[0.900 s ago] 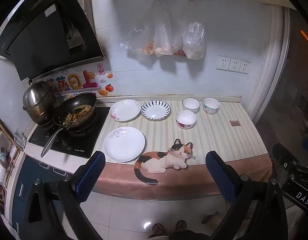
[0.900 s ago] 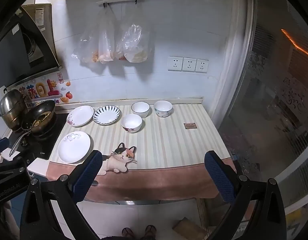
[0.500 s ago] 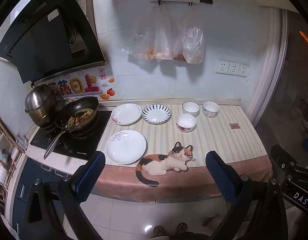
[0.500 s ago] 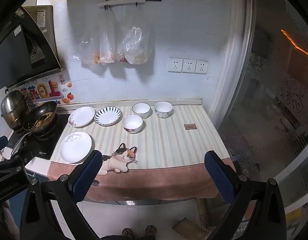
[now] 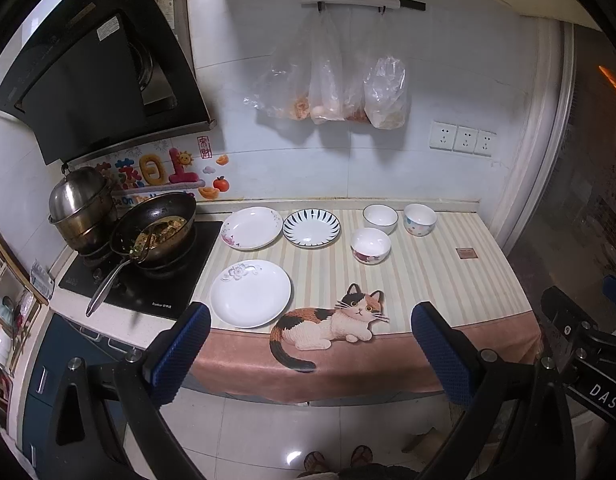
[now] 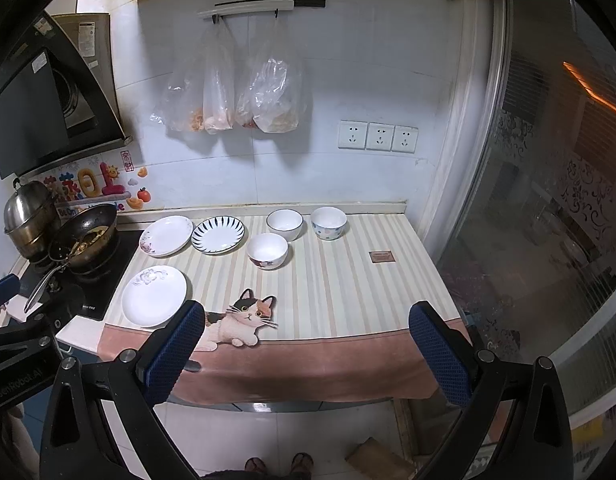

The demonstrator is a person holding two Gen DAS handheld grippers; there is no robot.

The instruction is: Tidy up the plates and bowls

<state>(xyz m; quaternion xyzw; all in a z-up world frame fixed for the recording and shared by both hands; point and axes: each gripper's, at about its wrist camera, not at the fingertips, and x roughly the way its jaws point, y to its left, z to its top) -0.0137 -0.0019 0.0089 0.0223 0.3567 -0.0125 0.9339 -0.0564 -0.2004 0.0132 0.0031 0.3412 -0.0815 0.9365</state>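
Three plates lie on the striped counter cloth: a white plate point(image 5: 250, 293) near the front left, a floral plate point(image 5: 251, 227) behind it, and a blue-striped plate point(image 5: 311, 227) to its right. Three bowls stand to the right: a white bowl point(image 5: 380, 218), a dotted bowl point(image 5: 419, 219) and a floral bowl point(image 5: 370, 245) in front. The same plates point(image 6: 154, 295) and bowls point(image 6: 267, 250) show in the right wrist view. My left gripper point(image 5: 310, 354) and right gripper point(image 6: 306, 354) are open and empty, held well in front of the counter over the floor.
A wok with food point(image 5: 156, 232) and a steel pot point(image 5: 80, 204) sit on the cooktop point(image 5: 148, 284) at left. Plastic bags point(image 5: 328, 80) hang on the wall. A small brown square point(image 5: 466, 253) lies at right. A glass partition point(image 6: 548, 200) bounds the right side.
Both grippers have drifted slightly, so the counter sits a little lower and closer in view. Nothing on the counter has moved.
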